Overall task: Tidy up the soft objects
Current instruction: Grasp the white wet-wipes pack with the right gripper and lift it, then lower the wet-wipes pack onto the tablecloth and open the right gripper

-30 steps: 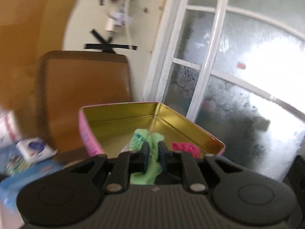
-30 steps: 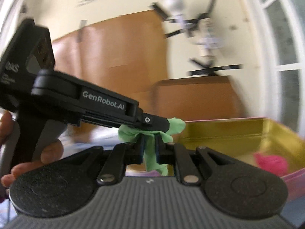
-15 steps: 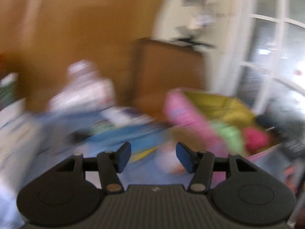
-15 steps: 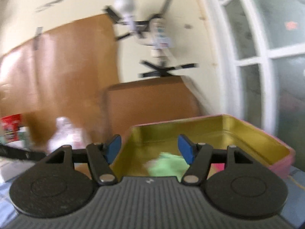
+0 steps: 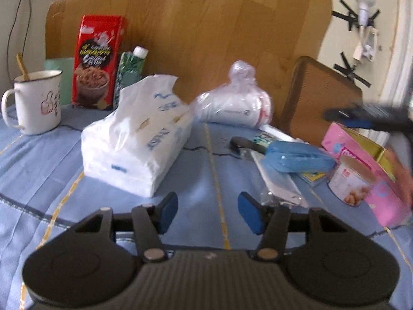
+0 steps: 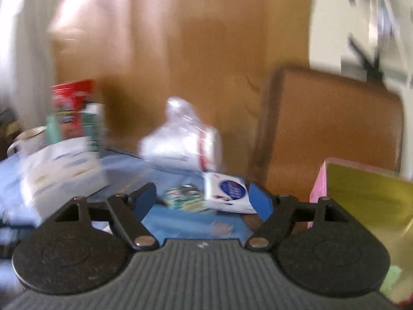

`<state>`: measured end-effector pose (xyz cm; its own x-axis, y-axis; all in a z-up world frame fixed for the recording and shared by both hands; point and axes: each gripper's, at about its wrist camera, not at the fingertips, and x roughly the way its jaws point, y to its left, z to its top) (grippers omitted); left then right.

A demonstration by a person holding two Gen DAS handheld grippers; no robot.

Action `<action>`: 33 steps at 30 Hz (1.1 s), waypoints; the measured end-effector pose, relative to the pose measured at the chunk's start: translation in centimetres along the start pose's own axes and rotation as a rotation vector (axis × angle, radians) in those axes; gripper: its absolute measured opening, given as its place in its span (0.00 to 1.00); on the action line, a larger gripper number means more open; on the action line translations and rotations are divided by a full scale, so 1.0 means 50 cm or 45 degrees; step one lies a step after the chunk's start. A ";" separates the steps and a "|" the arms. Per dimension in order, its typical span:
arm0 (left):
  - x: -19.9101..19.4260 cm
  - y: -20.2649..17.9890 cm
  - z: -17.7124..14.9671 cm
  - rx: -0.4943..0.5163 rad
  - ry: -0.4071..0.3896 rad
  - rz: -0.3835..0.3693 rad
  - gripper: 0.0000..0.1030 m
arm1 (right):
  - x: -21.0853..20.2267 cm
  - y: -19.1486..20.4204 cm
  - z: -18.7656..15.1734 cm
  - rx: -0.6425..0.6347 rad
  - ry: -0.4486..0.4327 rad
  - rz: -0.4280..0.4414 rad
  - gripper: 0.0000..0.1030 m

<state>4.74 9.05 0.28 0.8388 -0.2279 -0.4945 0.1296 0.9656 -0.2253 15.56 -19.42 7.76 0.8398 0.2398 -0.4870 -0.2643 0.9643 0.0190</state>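
Note:
My left gripper point(image 5: 209, 213) hangs open over the blue tablecloth point(image 5: 51, 180), nothing between its fingers. Just beyond it to the left lies a white tissue pack point(image 5: 136, 139); a blue pouch point(image 5: 296, 157) lies to the right. The pink tin point(image 5: 366, 170) with its gold inside stands at the far right. In the blurred right wrist view my right gripper point(image 6: 202, 201) is opening, with nothing gripped. Past its fingers lie a white packet point(image 6: 227, 191) and the blue pouch point(image 6: 193, 222). A bit of green cloth point(image 6: 392, 279) shows inside the tin point(image 6: 366, 201) at the lower right.
A knotted plastic bag point(image 5: 232, 108) of white things sits at the back. A mug point(image 5: 36, 100), a red box point(image 5: 99, 62) and a green carton point(image 5: 130, 75) stand back left. A small can point(image 5: 348, 180) leans by the tin. A brown chair back point(image 6: 330, 129) rises behind.
Both grippers were shut on the green cloth above the tin; they have let it go and opened. Both have swung left, away from the tin, toward the things on the cloth.

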 end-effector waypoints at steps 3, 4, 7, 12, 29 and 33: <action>-0.005 -0.007 0.000 0.003 -0.031 -0.032 0.52 | 0.104 -0.071 0.065 0.258 0.221 -0.014 0.78; -0.007 -0.008 0.000 -0.006 -0.037 -0.040 0.52 | 0.135 -0.092 0.077 0.344 0.280 -0.003 0.78; -0.009 0.006 0.004 -0.059 -0.047 -0.077 0.54 | 0.210 -0.120 0.083 0.511 0.420 -0.032 0.82; -0.001 0.033 0.007 -0.156 -0.024 -0.139 0.54 | 0.299 -0.079 0.071 0.418 0.633 -0.065 0.89; -0.013 0.058 0.006 -0.241 -0.068 -0.142 0.59 | 0.083 0.024 0.052 0.242 0.380 0.184 0.66; -0.013 0.084 0.008 -0.325 -0.063 -0.143 0.59 | -0.055 0.104 0.006 0.033 0.219 0.372 0.66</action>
<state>4.95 13.29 -0.02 0.8521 -0.3197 -0.4144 0.0914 0.8705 -0.4837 12.02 -15.01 9.48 0.6377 0.4858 -0.5977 -0.4679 0.8607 0.2004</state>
